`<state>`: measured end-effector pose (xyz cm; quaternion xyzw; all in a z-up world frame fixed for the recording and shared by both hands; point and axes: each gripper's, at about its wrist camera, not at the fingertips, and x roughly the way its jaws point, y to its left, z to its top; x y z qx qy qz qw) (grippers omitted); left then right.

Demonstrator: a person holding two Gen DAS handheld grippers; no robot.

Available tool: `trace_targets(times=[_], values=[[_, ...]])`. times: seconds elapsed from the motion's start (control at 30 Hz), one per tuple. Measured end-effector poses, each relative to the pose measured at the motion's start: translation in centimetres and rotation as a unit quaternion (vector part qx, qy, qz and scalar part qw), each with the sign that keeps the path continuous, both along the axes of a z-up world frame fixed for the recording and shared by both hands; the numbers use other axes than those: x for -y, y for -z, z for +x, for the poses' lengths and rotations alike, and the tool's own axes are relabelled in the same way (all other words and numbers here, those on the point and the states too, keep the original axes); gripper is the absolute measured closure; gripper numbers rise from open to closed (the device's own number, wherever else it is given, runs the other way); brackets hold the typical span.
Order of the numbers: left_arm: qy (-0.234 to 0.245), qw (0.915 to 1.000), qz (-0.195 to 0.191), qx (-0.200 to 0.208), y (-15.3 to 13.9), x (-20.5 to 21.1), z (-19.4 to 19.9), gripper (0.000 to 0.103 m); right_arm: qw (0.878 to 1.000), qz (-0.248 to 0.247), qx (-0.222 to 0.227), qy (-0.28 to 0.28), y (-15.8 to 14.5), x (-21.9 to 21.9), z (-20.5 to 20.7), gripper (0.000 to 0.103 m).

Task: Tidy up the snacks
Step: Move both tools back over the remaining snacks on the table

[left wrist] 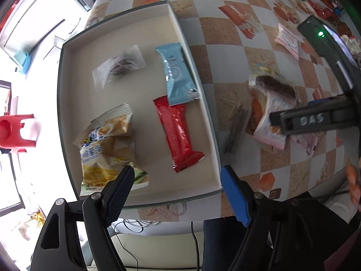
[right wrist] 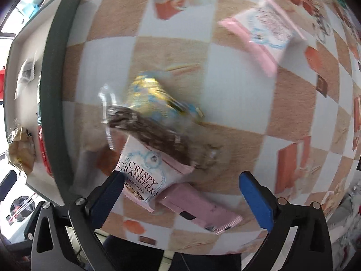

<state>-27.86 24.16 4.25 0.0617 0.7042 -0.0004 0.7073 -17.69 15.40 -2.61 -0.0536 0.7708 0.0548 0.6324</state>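
Spread wide and holding nothing, the left gripper (left wrist: 176,174) hangs over the near edge of a shallow white tray (left wrist: 178,22) on the checkered surface (left wrist: 216,36). Its own view shows the tray's whole floor: a yellow chip bag (left wrist: 108,146) at the left, a white wrapped snack (left wrist: 118,66) behind it, then a red bar (left wrist: 178,133) and a light blue bar (left wrist: 178,73) along the right wall. To the right of the tray, still on the surface, lies a pile of loose snacks.

Only the right wrist view makes that pile clear. The right gripper (right wrist: 185,192) also stands spread wide, with nothing pinched; between its fingers lie a white-and-pink "Crispy Cranberry" packet (right wrist: 144,176) and a pink bar (right wrist: 200,207), with a clear-wrapped brown snack (right wrist: 146,131) and a yellow-blue packet (right wrist: 155,94) heaped behind. Another pink-and-white packet (right wrist: 266,29) lies apart, farther right. From here the tray shows only as a dark rim at the left edge.
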Motion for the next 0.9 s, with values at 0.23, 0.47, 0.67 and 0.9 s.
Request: trace_targets(times=[0.23,0.47,0.67,0.9], values=[[-0.007,1.0000,-0.005,-0.003,0.1,1.1,0.6,0.021,0.997,-0.029,0.013,0.072,-1.2,4.4,1.3,0.002],[-0.013,0.9999,0.005,-0.003,0.0,0.6,0.6,0.021,0.999,0.039,0.016,0.033,-1.9,-1.9,-0.2,0.002],[-0.030,0.9995,0.012,-0.003,0.1,-1.3,0.0,0.021,0.999,0.033,0.005,-0.011,0.0,-8.2,-1.3,0.002],[-0.026,0.9996,0.008,-0.011,1.0,-1.9,-0.4,0.021,0.992,-0.042,0.061,-0.102,-0.3,-10.7,-2.5,0.002]])
